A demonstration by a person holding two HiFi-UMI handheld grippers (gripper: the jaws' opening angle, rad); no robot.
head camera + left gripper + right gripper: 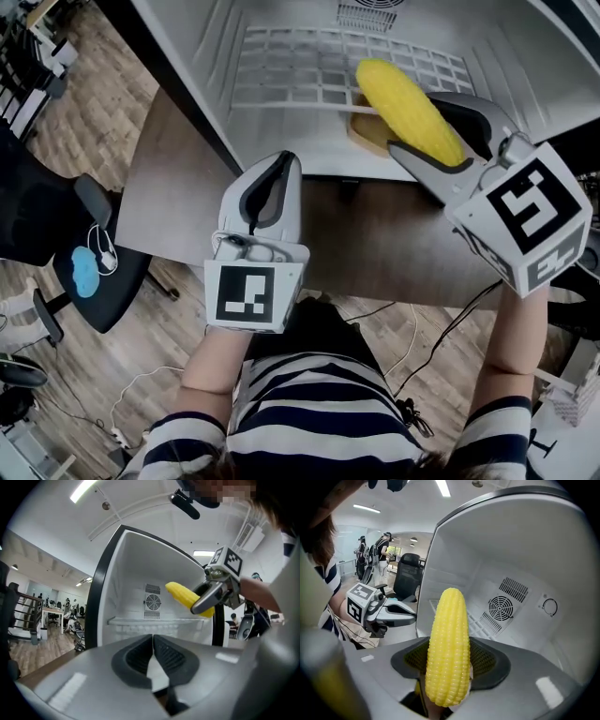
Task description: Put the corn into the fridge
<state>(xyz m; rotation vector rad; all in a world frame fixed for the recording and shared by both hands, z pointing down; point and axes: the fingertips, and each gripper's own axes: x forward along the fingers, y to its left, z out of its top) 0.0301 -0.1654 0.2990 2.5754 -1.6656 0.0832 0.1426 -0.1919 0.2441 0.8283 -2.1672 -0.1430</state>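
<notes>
At the open front of the fridge (202,56), the right tongs (427,127) are pinching the corn (398,94) near its blunt lower end. Their ribbed dark pads are pressing against both sides of the cob. The corn is bright yellow and tapered, with neat rows of rounded kernels. Its narrower tip is pointing into the fridge, toward the back wall. It is hanging above the white grid shelf (300,70) at the fridge mouth, and only the tongs are touching it.

Smooth white plastic is lining the fridge walls, and a dark band is framing the opening. On the back wall a round slatted fan vent (500,607) is sitting under a small rectangular grille, with a ring-shaped dial mark (550,607) beside them.

Just outside the fridge, at its lower left corner, the left tongs (281,164) are hovering with their grey curved arms pressed together and nothing between the pads. They are pointing at the fridge from over the brown counter (178,197) that is carrying it. Each pair of tongs is wearing a white cube with black square markers at its rear. Below them, the person's black-and-white striped shirt (309,412) is showing.
</notes>
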